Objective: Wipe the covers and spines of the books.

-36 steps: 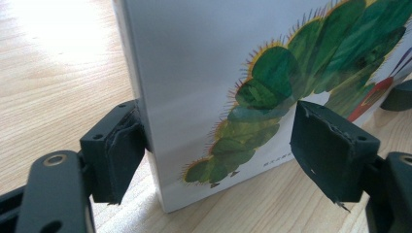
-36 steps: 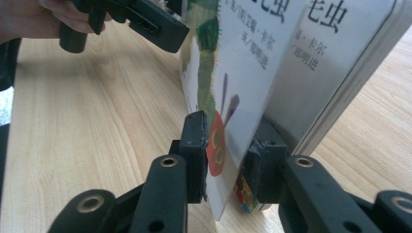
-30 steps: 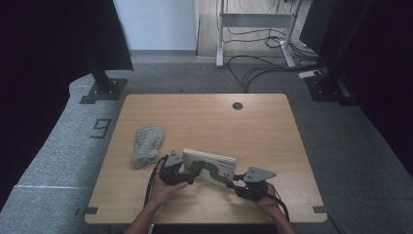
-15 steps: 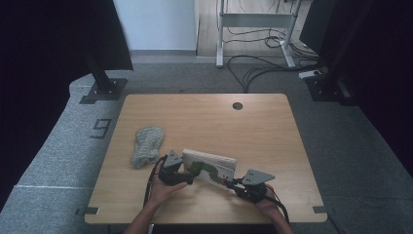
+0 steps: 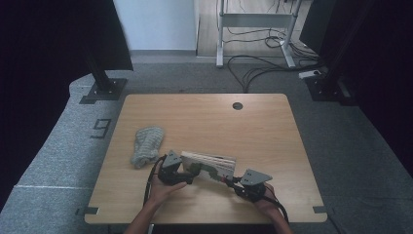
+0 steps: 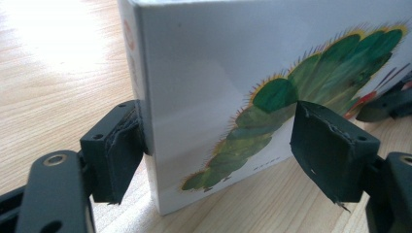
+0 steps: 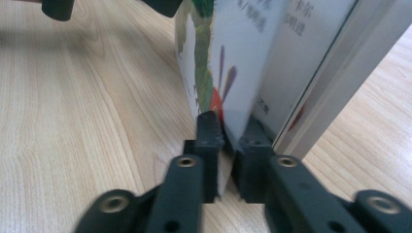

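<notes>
Little has shifted: the right hand-held gripper (image 7: 224, 145) has just reopened slightly, still pinching the book's (image 5: 209, 163) front cover. The left hand-held gripper (image 6: 218, 155) clamps the spine end, book upright on the counter (image 5: 204, 117).

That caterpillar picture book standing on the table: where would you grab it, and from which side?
The book stands upright, so its thick spine end suits a wide grip from the side, as the left gripper has it, one jaw at each face. The right gripper pinches just the thin front cover at its free edge, probably to swing it open.
</notes>
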